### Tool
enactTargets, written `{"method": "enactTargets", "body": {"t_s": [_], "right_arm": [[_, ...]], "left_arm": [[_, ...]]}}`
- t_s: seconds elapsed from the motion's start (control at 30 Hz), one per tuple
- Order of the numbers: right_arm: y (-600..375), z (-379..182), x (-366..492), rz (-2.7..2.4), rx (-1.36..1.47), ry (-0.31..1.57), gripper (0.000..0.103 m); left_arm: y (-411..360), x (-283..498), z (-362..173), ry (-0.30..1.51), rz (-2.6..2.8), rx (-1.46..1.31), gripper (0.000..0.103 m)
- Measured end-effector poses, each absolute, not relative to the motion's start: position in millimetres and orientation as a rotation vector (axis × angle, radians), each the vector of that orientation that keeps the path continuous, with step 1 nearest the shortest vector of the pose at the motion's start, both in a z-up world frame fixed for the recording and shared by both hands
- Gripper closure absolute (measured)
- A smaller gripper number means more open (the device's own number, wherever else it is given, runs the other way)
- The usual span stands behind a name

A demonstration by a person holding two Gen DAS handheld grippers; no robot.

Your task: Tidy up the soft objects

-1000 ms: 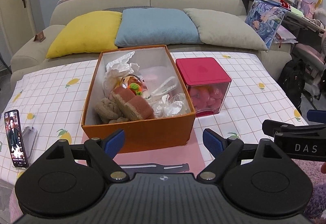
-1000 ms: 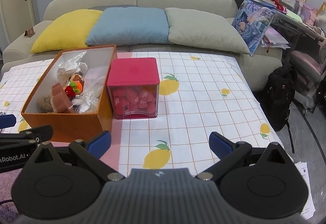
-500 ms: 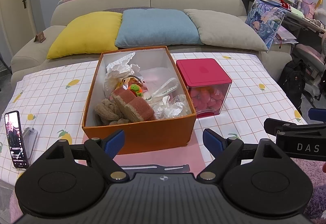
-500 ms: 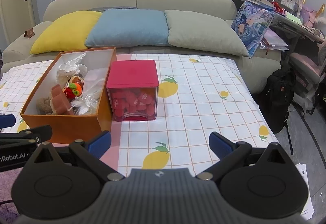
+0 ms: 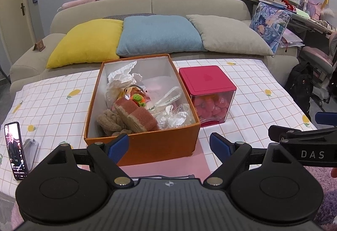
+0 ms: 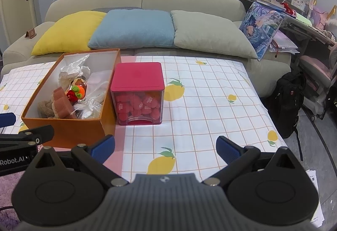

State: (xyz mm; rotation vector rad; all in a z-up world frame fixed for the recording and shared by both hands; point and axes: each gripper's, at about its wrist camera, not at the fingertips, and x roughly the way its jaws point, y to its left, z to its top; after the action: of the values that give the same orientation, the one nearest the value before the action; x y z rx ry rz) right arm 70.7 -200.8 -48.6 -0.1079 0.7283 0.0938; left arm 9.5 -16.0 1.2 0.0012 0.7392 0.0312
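An orange cardboard box stands on the table. It holds a brown plush toy, a small orange and green knitted toy, crumpled white paper and clear plastic bags. Right of it stands a clear cube with a red lid full of red soft pieces. My left gripper is open and empty just before the box's front wall. My right gripper is open and empty over the tablecloth, right of the box.
A phone stands at the table's left edge. A lemon-print tablecloth covers the table. Behind is a sofa with yellow, blue and grey cushions. A black backpack sits on the floor at right.
Both grippers have drawn back and risen slightly, so the box and cube sit a little farther in view. Both stay open and empty.
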Motion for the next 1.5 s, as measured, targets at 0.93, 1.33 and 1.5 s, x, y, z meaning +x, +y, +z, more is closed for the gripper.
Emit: {"method": "enactTargets", "body": {"t_s": [0.93, 1.33, 1.5], "right_arm": [[-200.3, -50.8, 70.3, 0.095, -0.111, 0.733, 0.003], [-200.6, -51.4, 69.9, 0.095, -0.113, 0.733, 0.003], [-200.1, -51.2, 70.1, 0.094, -0.112, 0.733, 0.003]], "left_arm": [[-15.3, 8.3, 2.1, 0.723, 0.023, -0.004, 0.005], [-14.3, 8.1, 2.5, 0.725, 0.025, -0.004, 0.006], [-14.4, 8.1, 2.4, 0.725, 0.025, -0.005, 0.006]]}}
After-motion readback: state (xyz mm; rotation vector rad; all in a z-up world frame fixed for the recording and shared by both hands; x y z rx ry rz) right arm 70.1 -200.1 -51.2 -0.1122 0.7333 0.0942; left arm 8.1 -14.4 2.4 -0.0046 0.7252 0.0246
